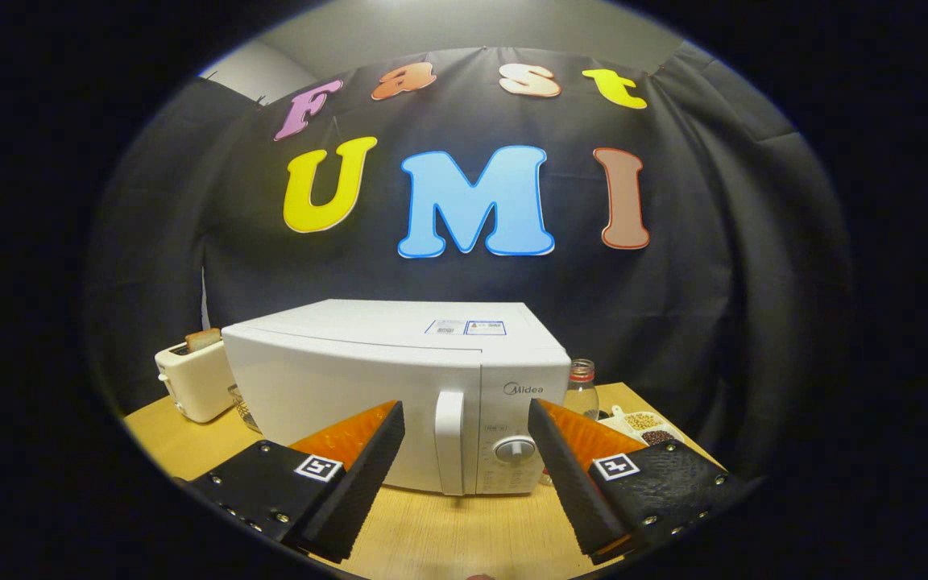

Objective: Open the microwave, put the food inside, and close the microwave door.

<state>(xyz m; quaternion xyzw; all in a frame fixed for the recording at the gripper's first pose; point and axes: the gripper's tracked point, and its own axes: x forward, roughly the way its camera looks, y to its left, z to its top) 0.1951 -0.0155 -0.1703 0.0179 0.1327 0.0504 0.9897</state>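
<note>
So far, nothing of the task appears to have been done. The microwave point(399, 387) is seen standing on the wooden table point(448, 532) with its door shut flush against the body, and the vertical door handle point(449, 441) lies just ahead of the fingers, roughly in line with the gap between them. The gripper point(466, 419) is held with its fingers wide apart and nothing is gripped between them; no contact with the handle is made. All three steps are therefore judged to be left: the door is to be pulled open, the food placed inside, and the door closed. Which item is meant as the food cannot be told with certainty; a small dish of grains or beans point(648, 427) is set on the table to the right of the microwave, behind a glass bottle point(582, 391), and a toaster point(194, 383) holding a slice of bread point(203, 338) stands to the microwave's left.
</note>
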